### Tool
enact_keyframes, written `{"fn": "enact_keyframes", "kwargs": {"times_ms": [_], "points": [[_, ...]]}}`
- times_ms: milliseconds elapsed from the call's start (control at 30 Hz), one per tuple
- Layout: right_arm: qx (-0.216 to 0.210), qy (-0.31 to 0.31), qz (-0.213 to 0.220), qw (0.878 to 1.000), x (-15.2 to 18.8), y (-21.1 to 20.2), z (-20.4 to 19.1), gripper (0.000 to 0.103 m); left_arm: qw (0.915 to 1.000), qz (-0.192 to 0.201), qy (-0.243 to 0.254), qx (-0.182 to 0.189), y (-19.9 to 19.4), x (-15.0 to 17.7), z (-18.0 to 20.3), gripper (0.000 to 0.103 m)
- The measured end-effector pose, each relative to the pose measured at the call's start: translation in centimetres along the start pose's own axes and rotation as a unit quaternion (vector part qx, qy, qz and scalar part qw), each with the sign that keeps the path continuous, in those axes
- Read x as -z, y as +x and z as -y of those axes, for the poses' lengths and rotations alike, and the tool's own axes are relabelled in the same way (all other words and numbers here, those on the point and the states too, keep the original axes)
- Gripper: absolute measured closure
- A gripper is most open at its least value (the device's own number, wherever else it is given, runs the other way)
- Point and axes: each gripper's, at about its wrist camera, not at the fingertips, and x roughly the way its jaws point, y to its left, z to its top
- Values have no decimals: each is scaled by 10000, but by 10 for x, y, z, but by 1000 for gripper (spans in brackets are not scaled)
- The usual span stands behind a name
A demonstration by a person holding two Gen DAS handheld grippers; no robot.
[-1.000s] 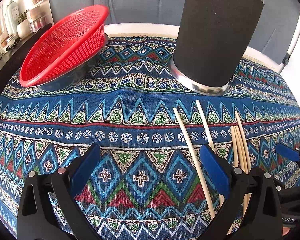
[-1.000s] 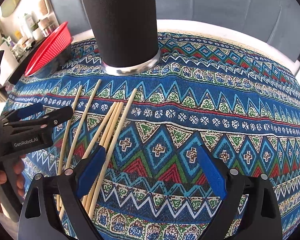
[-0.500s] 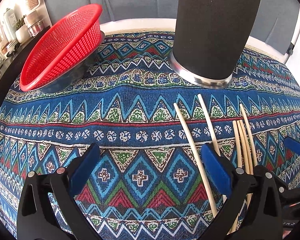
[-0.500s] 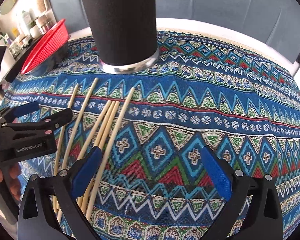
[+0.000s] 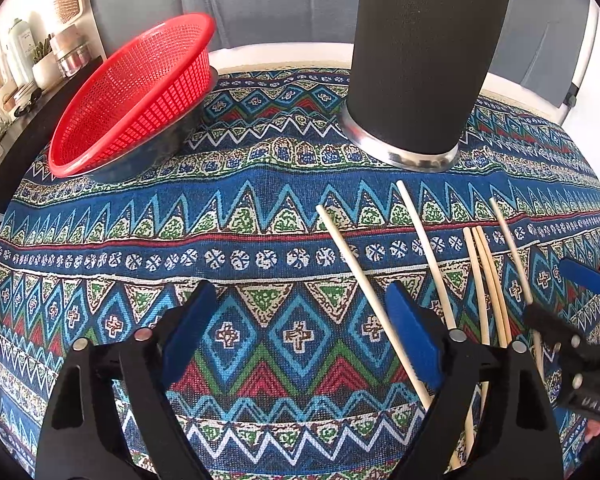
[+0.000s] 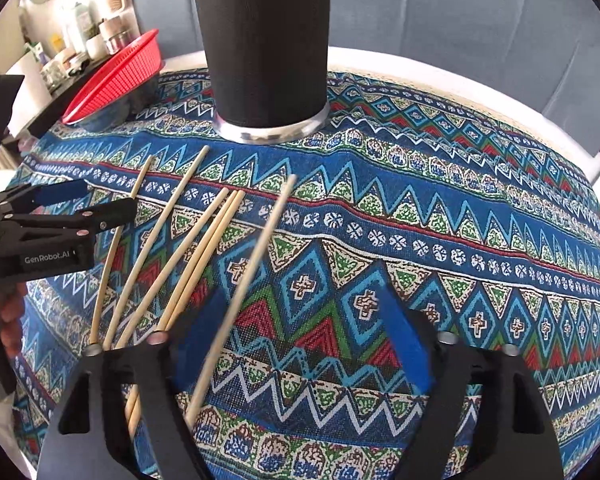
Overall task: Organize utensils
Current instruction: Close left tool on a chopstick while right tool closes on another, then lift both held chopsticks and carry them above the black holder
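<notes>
On the desk [image 5: 260, 200] at five o'clock, all six chopsticks [image 6: 204, 240] lie loose; our left tongs [image 5: 300, 336] and right tongs [image 6: 300, 340] gape empty; black holder [image 5: 424, 60] awaits.

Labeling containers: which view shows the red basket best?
Left wrist. The basket sits large at upper left, tilted, with its mesh wall, rim and inside all visible. In the right wrist view it is small, far at left, and mostly seen from outside, rim edge-on.
</notes>
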Motion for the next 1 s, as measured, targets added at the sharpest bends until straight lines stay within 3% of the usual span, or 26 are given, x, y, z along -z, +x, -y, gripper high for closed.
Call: {"fn": "enact_keyframes", "kwargs": {"times_ms": [33,167,300,367,533,800,1000], "points": [[-32,-33,7,10000,1,-3,2,71,10000,14,-16,-10,-2,1,-2,29],[-138,-185,-46,9997,3,-8,9,91,9999,104,24,24,-8,8,-13,52],[-236,-102,-72,9996,4,-8,20,96,9997,216,-87,4,-14,16,-30,88],[-452,136,-58,9989,6,-9,32,98,9996,249,-114,63,-18,19,-35,96],[-1236,853,23,9887,17,-11,61,98,9988,298,70,382,-24,27,-39,98],[-1311,703,194,9887,19,-31,64,98,9973,365,271,585,-36,28,-26,98],[-1369,582,584,9872,-1,-54,63,98,9959,432,471,633,-45,4,-9,98]]}}
